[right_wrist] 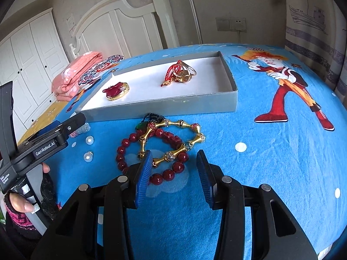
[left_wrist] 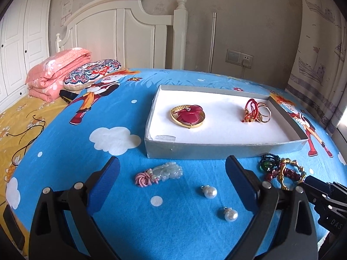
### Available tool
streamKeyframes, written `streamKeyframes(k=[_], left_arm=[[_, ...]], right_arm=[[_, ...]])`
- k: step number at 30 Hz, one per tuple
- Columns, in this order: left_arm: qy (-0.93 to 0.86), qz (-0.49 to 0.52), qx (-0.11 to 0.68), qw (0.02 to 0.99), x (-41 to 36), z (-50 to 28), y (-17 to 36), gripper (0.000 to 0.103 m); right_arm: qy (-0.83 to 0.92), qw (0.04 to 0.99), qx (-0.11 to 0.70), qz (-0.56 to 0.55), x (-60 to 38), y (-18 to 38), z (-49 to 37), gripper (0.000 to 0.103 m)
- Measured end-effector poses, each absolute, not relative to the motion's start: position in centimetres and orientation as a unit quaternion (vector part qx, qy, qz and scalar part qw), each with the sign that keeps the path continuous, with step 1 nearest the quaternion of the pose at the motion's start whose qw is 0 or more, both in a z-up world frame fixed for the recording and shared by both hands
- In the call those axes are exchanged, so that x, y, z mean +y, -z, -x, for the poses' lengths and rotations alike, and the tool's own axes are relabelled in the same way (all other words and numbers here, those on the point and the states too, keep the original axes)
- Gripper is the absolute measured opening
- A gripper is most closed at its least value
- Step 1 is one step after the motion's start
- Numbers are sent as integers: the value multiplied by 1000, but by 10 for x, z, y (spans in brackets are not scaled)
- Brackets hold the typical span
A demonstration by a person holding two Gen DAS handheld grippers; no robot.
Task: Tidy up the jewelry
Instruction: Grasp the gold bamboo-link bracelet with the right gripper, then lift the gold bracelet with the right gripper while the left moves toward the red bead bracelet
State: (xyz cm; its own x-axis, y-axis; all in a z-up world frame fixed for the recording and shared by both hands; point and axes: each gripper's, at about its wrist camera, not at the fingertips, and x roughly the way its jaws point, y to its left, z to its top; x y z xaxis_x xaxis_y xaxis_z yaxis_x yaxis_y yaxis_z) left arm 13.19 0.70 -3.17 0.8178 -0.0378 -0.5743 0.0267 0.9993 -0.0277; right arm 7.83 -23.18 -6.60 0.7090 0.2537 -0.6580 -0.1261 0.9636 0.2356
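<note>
Right gripper (right_wrist: 174, 162) over glossy red bead bracelet (right_wrist: 151, 162)

One grey tray (left_wrist: 223, 149), two pearl pendants (left_wrist: 209, 191), one jade pendant (left_wrist: 167, 170), one red-bead bracelet (right_wrist: 164, 173), one gold bracelet (right_wrist: 173, 149)

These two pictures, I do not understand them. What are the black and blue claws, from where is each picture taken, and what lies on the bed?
Each claw is a hand-held gripper with a camera on it. One picture looks along the left gripper, the other along the right gripper; a person's hand grips the left one. Both are open and hold nothing. On the blue bedsheet stands a grey tray with a red pendant and gold rings. Outside it lie two pearls, a jade charm, a red bead bracelet and a gold bracelet.
</note>
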Motion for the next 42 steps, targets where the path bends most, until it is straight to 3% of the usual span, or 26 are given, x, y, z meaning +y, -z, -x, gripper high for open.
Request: streamKeyframes(k=[17, 18, 21, 33, 42], left_arm=[[41, 15, 295, 955, 8, -129, 32, 94], [41, 16, 294, 955, 8, -128, 32, 94], [43, 19, 295, 954, 10, -128, 32, 94], [48, 27, 302, 952, 11, -130, 33, 94], [52, 19, 299, 953, 5, -129, 32, 88]], right_arm=[[-86, 909, 387, -128, -232, 62, -117, 39], [-83, 910, 386, -128, -232, 62, -117, 36], [-85, 912, 372, -147, -237, 62, -114, 12], [-79, 945, 295, -115, -243, 28, -81, 12], [-51, 957, 266, -107, -274, 17, -56, 12]])
